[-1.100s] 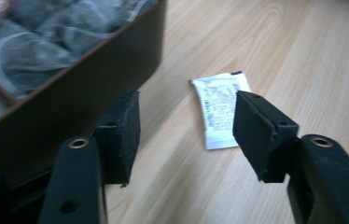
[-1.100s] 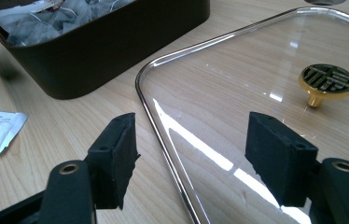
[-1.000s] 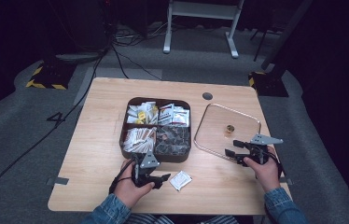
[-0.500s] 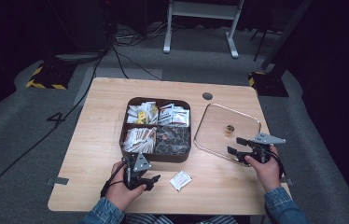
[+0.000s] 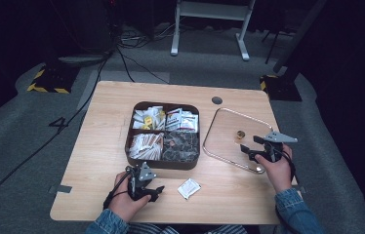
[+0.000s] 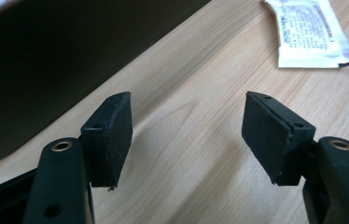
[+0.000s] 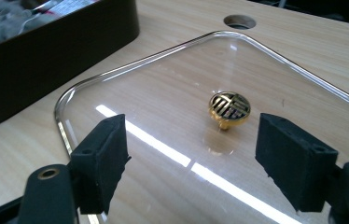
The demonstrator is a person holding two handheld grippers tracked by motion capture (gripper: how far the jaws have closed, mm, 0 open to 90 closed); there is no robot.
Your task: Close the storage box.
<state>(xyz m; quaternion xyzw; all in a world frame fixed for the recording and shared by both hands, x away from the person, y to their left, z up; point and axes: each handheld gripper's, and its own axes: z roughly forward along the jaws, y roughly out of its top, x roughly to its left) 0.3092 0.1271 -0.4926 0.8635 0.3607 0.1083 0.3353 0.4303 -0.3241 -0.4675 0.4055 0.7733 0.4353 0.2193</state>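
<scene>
Both grippers open, empty: right gripper (image 7: 191,154), jaws just widened, faces glass lid (image 7: 172,107), rigid, slick, breakable; pinch its gold knob (image 7: 229,108). Left gripper (image 6: 186,135) hovers near light sachet (image 6: 310,35).

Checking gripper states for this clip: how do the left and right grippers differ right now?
The left gripper hovers over bare wood near a white sachet; the right gripper sits over the glass lid. The left faces the sachet; the right faces the lid's gold knob. The right's jaws have just been opening. Both are open, nothing between their jaws.
</scene>
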